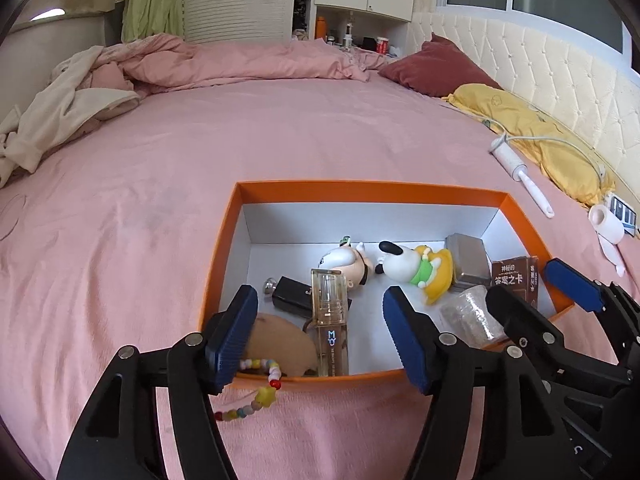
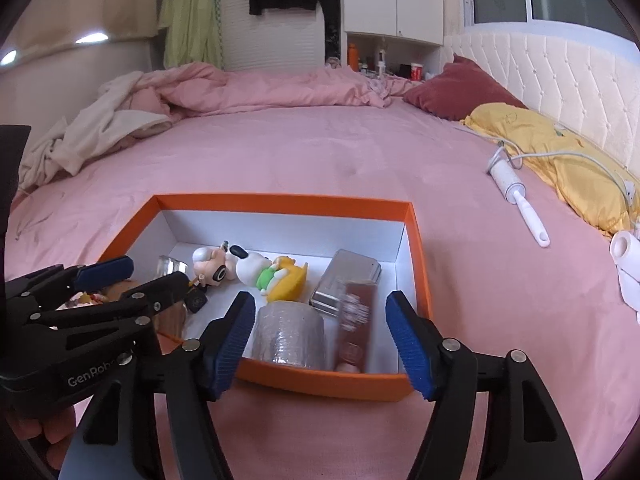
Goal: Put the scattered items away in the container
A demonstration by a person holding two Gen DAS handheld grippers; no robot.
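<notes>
My left gripper (image 1: 320, 332) and right gripper (image 2: 320, 338) both gaped empty over the orange cardboard box (image 2: 280, 203) — smooth white walls, glossy figurines inside.

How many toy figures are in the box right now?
2. Both lie mid-box near the far wall: a pale figure on the left, and a white dog in green and yellow beside it. Smaller ones could be hidden.

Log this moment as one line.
left tongs open | right tongs open | card box blurred, in orange box | bead string over rim
</notes>
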